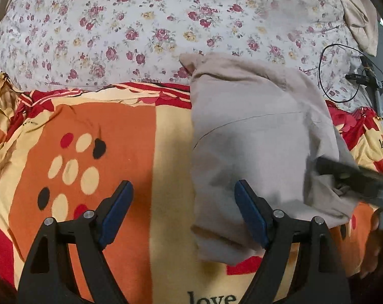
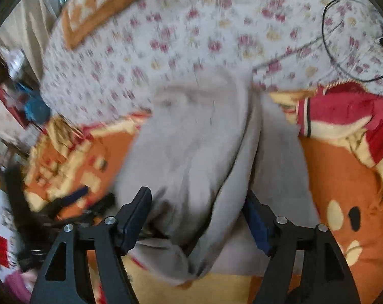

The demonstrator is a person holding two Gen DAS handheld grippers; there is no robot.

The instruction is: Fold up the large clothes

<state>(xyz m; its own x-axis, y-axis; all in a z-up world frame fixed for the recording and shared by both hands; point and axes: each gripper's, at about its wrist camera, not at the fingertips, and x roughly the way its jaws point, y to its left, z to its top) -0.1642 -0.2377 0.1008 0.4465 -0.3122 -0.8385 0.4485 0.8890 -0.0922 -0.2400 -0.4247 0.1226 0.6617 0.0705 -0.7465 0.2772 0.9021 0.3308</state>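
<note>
A beige-grey garment lies partly folded on the orange, red and cream patterned blanket. My left gripper is open and empty, with its right finger over the garment's left edge and its left finger over the blanket. In the right wrist view the garment lies bunched with a long fold down its middle. My right gripper is open, its jaws standing on either side of the garment's near end, and it also shows blurred in the left wrist view at the garment's right edge.
A white floral sheet covers the bed behind the blanket. A black cable loop and a small black device lie at the far right. An orange pillow sits at the far left. Beige cloth hangs at upper right.
</note>
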